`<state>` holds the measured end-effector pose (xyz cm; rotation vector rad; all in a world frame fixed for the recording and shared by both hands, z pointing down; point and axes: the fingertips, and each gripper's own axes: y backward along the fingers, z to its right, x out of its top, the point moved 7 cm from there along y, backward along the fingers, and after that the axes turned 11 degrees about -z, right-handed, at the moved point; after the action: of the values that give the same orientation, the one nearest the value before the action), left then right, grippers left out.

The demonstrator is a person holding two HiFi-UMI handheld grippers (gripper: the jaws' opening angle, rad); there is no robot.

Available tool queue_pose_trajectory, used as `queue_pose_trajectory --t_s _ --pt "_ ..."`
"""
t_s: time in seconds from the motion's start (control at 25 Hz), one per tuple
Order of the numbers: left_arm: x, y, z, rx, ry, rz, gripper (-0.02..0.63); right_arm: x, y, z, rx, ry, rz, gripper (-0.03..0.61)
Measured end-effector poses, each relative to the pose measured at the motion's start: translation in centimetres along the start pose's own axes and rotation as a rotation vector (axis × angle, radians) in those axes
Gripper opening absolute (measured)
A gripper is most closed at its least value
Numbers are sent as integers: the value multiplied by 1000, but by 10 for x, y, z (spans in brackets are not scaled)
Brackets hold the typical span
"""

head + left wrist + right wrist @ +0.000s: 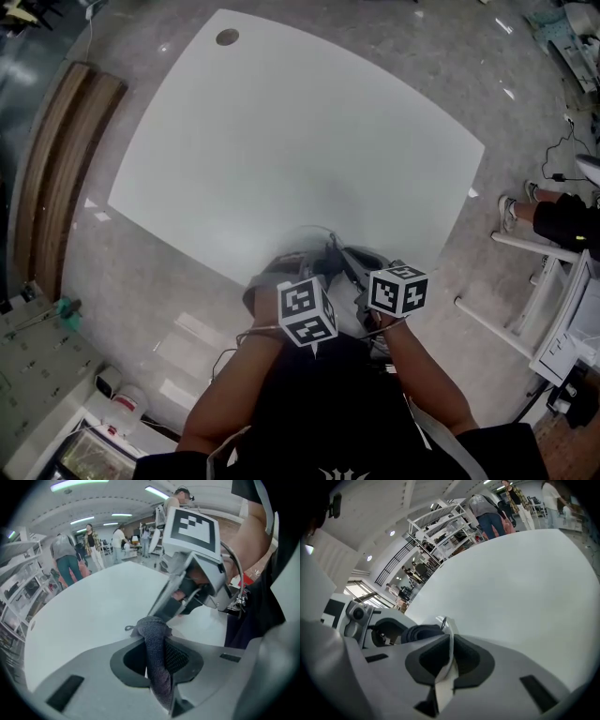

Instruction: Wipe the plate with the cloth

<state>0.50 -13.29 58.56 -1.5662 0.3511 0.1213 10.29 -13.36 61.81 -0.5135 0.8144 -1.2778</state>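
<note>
A grey knitted cloth (156, 658) hangs pinched between the jaws of my left gripper (155, 639), which is shut on it. My right gripper (450, 641) is shut on the rim of a thin white plate (446, 667), seen edge-on. In the head view both marker cubes, left (307, 312) and right (398, 289), sit close together by my body at the near edge of the white table (281, 141). The right gripper's cube (192, 529) shows just beyond the cloth. From the right gripper view, the dark cloth (419, 632) lies next to the plate's rim. The plate's face is hidden.
The table has a round cable hole (227, 37) at its far left corner. Wooden benches (56, 169) run along the left. A seated person's legs (553, 216) and white frames (525, 281) are at the right. People (68, 557) and shelving (445, 527) stand beyond the table.
</note>
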Motion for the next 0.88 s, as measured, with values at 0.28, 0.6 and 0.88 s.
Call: queue_pose_trajectory --t_s 0.28,0.6,0.88 --pt "-17 10 -61 94 67 -10 52 -2 0 -1 0 -4 6 25" --pt "-74 31 -32 104 97 -93 52 -3 1 1 2 -14 17 23" --pt "-52 19 32 13 32 -60 52 -3 1 1 -4 -14 23 23"
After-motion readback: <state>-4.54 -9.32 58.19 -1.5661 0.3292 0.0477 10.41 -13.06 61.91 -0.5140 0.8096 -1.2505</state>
